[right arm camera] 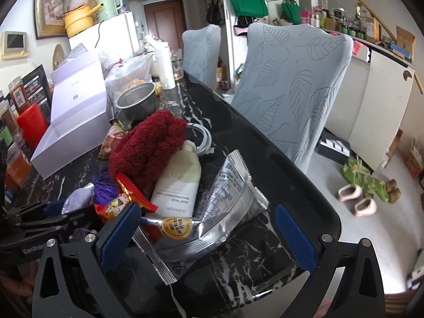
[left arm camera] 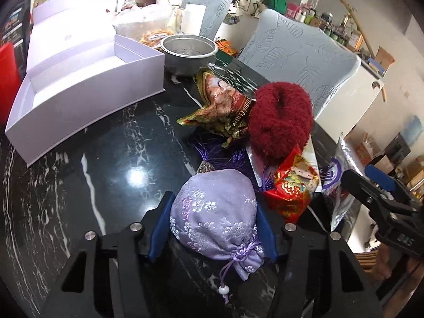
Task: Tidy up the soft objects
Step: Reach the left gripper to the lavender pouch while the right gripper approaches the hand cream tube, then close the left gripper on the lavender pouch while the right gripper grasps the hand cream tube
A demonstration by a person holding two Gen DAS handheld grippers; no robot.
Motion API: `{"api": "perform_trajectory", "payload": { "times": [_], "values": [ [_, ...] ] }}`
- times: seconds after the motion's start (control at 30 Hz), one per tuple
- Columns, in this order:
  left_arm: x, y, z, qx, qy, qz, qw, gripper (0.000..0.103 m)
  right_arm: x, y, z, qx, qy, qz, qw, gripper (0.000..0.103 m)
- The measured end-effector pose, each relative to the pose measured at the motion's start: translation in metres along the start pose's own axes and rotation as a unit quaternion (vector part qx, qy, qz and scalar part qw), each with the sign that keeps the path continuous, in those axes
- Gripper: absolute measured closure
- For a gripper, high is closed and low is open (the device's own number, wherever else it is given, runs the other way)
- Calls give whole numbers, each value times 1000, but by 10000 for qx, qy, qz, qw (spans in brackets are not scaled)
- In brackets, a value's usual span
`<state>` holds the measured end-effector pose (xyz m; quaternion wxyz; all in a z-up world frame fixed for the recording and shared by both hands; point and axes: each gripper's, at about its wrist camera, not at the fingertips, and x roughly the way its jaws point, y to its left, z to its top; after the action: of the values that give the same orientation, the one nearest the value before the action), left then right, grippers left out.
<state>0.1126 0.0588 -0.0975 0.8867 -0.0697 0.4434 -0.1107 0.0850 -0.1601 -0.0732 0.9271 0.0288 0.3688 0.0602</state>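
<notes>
left gripper (left arm camera: 213, 228) clamps the lilac pouch (left arm camera: 216, 217) between its fingers; right gripper (right arm camera: 209, 228) gapes, empty; next, carry it to the white box (left arm camera: 79, 84) ahead-left.

On your black marble tabletop (left arm camera: 106, 164) a metal pot (left arm camera: 188, 53) sits just beside the open white box (left arm camera: 87, 90); two leaf-patterned chairs (right arm camera: 291, 100) stand alongside, green bags (right arm camera: 247, 5) hanging behind.

Black marble table (right arm camera: 254, 254), grey leaf-patterned chairs (right arm camera: 291, 84), brown door (right arm camera: 165, 21).
</notes>
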Motion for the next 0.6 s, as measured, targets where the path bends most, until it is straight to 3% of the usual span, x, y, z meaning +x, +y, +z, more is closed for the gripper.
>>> {"api": "perform_trajectory", "payload": {
  "times": [0.27,0.6],
  "values": [
    [-35,9,6,-45,-432,103,9990,45,6,4,6,5,57,-49,10000,0],
    [-70,24,15,-101,-924,347,9951,45,4,26,23,-297,-167,97,9994,0]
  ]
}}
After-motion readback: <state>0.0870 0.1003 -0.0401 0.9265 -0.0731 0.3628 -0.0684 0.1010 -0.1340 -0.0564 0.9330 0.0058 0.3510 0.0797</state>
